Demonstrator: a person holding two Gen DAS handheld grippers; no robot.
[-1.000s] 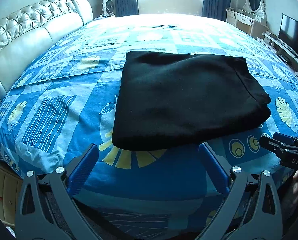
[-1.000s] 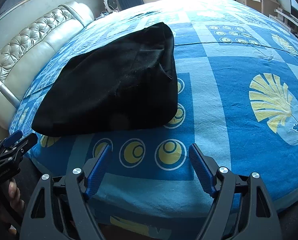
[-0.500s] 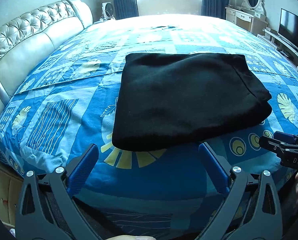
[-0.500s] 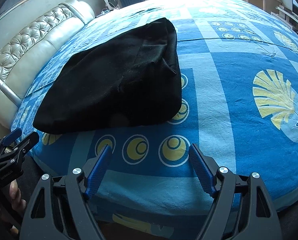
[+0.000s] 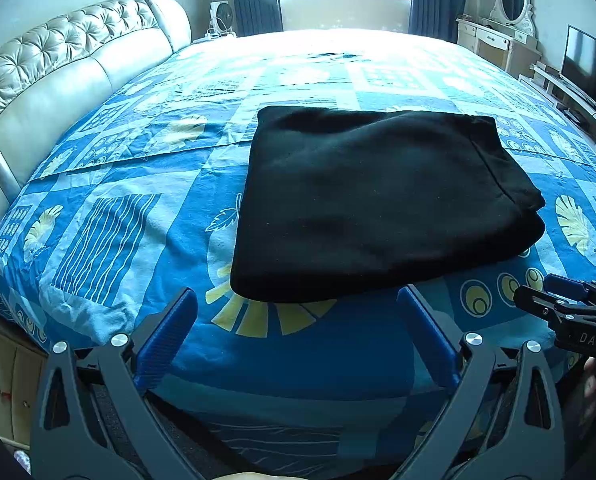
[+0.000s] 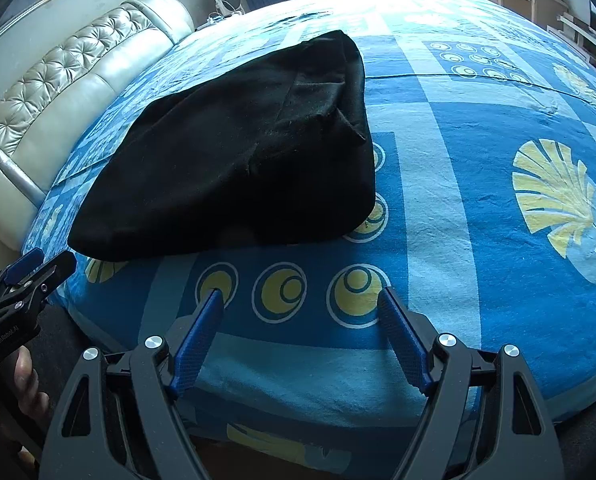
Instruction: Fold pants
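Left wrist view: folded black pants (image 5: 378,204) lie just ahead of my left gripper (image 5: 298,312), long axis sideways | right gripper (image 6: 300,304) right of them | both jaws spread, empty.

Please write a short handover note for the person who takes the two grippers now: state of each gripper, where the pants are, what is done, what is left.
Left gripper: jaws open, empty, short of the near edge of the pants.
Right gripper: jaws open, empty, over bare bedsheet.
Black pants: folded into a compact rectangle, lying flat on the bed.
Done: the folding looks finished.
Left: probably nothing, perhaps smooth the right-hand edge.
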